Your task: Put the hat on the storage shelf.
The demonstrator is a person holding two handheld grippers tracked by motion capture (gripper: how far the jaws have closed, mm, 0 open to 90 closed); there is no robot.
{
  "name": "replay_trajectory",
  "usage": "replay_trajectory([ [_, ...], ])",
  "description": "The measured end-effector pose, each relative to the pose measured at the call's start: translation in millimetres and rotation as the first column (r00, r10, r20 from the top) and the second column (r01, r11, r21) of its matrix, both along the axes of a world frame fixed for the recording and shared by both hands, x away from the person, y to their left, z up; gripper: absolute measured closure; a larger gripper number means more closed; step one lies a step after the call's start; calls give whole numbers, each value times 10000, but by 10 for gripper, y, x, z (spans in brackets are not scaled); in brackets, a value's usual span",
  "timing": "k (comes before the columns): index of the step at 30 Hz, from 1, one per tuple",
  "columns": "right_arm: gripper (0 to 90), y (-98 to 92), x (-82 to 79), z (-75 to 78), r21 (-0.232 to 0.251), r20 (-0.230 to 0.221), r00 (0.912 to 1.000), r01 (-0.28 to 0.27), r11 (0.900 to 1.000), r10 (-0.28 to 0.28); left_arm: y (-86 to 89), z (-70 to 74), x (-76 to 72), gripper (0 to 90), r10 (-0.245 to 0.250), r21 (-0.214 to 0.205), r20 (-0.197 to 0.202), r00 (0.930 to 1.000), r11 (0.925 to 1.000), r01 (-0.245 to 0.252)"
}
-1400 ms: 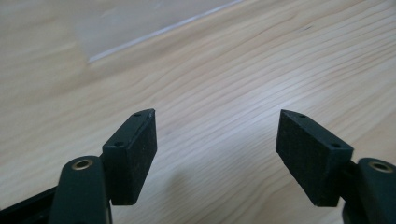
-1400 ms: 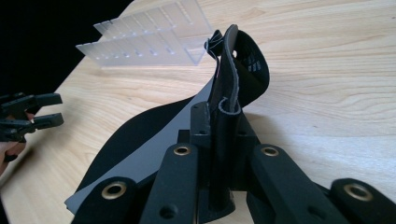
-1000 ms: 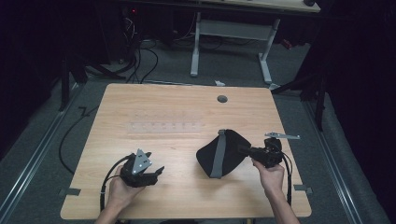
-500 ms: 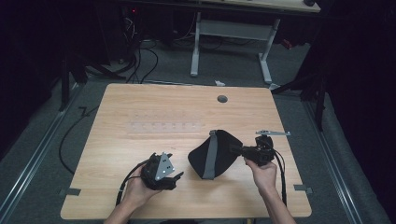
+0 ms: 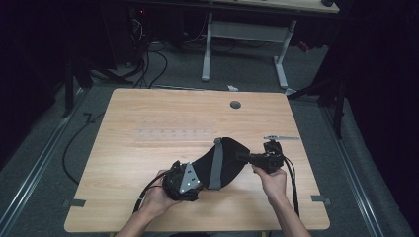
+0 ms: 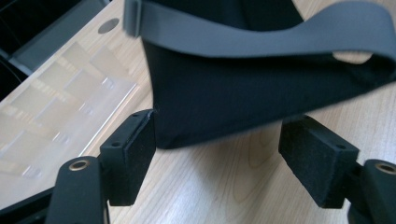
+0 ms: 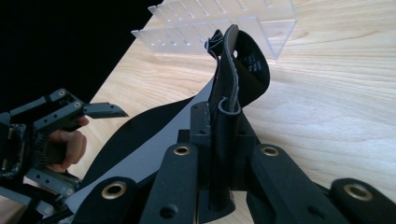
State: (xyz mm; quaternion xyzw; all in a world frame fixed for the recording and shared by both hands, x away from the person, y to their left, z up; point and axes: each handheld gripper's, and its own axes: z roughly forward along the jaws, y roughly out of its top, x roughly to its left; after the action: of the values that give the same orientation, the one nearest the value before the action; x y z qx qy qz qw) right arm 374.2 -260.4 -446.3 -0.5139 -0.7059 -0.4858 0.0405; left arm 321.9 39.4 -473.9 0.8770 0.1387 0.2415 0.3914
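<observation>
High view: wooden table [image 5: 148,148], black fabric pouch w/ grey strap [image 5: 225,160] lying nr its front edge, right of centre. Right gripper [image 5: 247,157] clamped on pouch's edge. Left gripper [image 6: 219,161] jaws apart, pouch corner betw. them.

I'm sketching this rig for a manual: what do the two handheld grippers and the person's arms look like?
Both are black. The left gripper carries a grey three-cornered plate with small holes. Its square pads look foam-faced, on arms with brass-ringed holes. The right gripper has similar brass-ringed holes. A black cable trails from each. The forearms are bare, no sleeves.
</observation>
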Motion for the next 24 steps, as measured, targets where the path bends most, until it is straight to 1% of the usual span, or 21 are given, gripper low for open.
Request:
replay_trajectory([
  [4,845,59,18,-1,189,-90,9998,-157,9997,159,-42,42,-26,298,-172,6,236,9996,9999,172],
  [7,845,116,33,-8,207,-201,9994,-264,9994,268,-53,55,-39,333,-299,44,363,9989,9995,298],
  [9,844,134,46,-12,404,-238,9990,-368,9985,378,-50,49,-37,386,-315,108,327,9990,9995,311],
  [10,844,146,51,-9,423,-245,9989,-393,9983,404,-47,51,-39,422,-378,133,305,9988,9992,374],
  [12,843,169,58,-6,356,-247,9987,-444,9984,453,-45,54,-56,523,-543,157,356,9979,9984,537],
  [14,841,179,67,-12,360,-351,9982,-478,9982,490,-46,60,-78,589,-664,229,475,9967,9976,654],
  [18,832,178,84,-40,365,-424,9974,-562,9978,577,-22,68,-91,714,-858,347,551,9948,9959,840],
  [21,818,168,96,-62,544,-565,9966,-569,9969,600,-5,69,-117,784,-1128,513,887,9897,9928,1085],
  [23,816,176,99,-66,540,-484,9971,-566,9969,593,-5,79,-154,842,-1399,506,1098,9841,9896,1350],
  [24,824,181,99,-66,695,-459,9971,-577,9959,610,-7,83,-162,850,-1458,522,1100,9832,9887,1408],
])
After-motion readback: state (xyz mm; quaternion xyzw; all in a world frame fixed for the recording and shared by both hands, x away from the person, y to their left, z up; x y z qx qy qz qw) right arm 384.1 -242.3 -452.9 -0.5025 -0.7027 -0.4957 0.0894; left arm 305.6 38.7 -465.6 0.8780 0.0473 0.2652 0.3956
